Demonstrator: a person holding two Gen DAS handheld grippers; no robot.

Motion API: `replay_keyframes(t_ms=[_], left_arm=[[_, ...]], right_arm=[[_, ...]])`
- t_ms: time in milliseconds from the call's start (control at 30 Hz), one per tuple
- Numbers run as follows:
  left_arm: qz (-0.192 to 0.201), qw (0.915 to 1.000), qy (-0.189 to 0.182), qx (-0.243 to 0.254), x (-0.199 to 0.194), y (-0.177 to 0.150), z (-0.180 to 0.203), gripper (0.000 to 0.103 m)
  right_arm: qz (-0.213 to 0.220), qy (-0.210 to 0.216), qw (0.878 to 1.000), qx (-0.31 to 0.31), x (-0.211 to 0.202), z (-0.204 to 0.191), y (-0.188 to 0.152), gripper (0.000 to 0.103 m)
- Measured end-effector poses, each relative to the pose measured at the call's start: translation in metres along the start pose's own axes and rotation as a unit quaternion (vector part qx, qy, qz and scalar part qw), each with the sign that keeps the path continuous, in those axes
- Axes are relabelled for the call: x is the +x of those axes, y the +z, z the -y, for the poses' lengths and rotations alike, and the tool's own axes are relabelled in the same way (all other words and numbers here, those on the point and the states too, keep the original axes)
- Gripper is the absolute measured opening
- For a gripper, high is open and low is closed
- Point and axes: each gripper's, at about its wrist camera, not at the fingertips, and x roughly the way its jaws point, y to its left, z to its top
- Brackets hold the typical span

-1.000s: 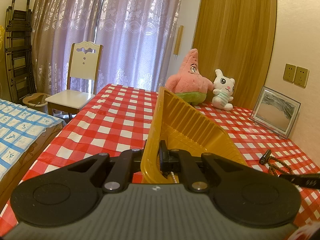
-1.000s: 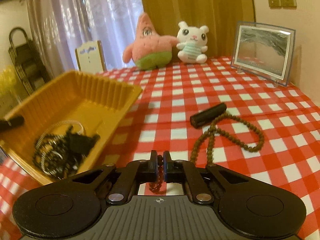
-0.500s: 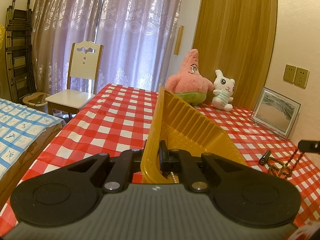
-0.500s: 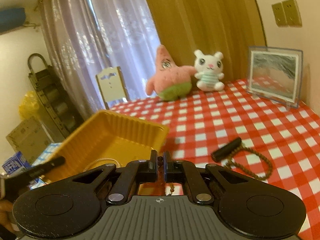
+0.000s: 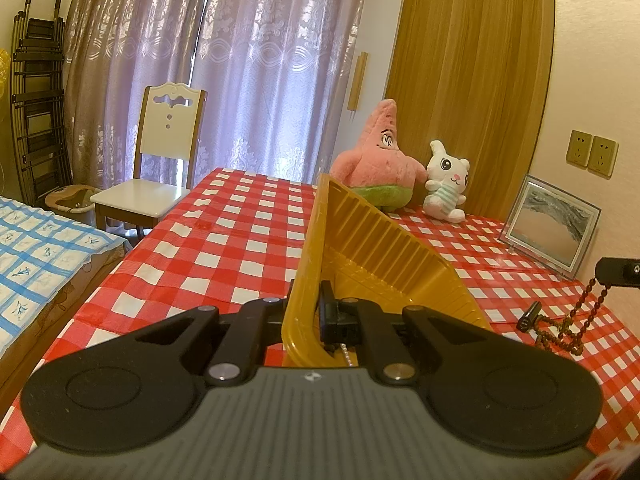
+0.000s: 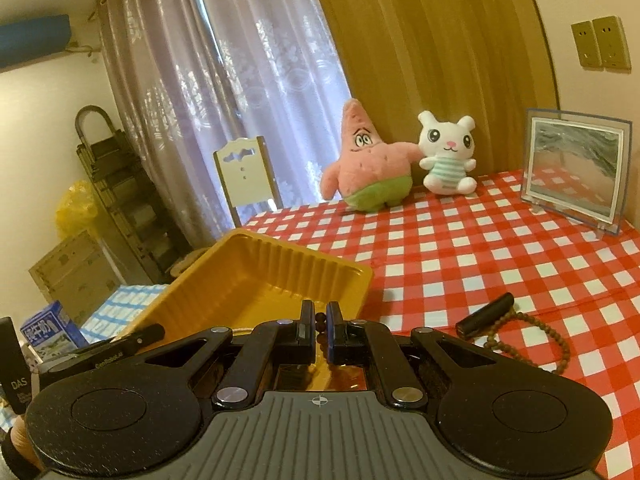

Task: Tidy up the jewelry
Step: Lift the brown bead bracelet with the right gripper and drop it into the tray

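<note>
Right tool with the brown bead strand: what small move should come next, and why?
Probably carry the strand left until all of it hangs over the tray, then open. The right tool pinches beads above the tray's near end, yet in the left view the strand's tail trails onto the cloth by the black tube. The left tool grips the tray's rim.

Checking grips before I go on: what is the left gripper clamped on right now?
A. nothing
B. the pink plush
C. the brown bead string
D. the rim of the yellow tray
D: the left gripper is shut on the near rim of the yellow tray, tilting it.
</note>
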Motion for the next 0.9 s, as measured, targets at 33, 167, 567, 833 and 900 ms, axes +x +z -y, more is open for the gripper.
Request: replay_keyframes(t_ms=[33,167,567,833,900], left_arm=[[0.0,1.0,0.0,0.0,0.0,0.0,0.0,0.007],[0.0,1.0,0.0,0.0,0.0,0.0,0.0,0.007],[0.0,1.0,0.0,0.0,0.0,0.0,0.0,0.007],[0.0,1.0,0.0,-0.001,0.0,0.0,0.0,0.007],[0.0,1.0,-0.001,-0.003,0.0,0.0,0.001,0.007]], right_arm=[[0.0,0.002,1.0,-0.001,0.0,-0.001,0.0,0.005],[-0.001,0.01,1.0,0.0,0.003,-0.005,0.001,0.005],[-0.02,0.066,0.998,-0.011,0.025,-0.038,0.004,0.005],[-0.052,0.101,0.993,-0.007,0.059,-0.06,-0.003,0.005],[-0.06,0.109,0.992,-0.012,0.069,-0.066,-0.005,0.005]])
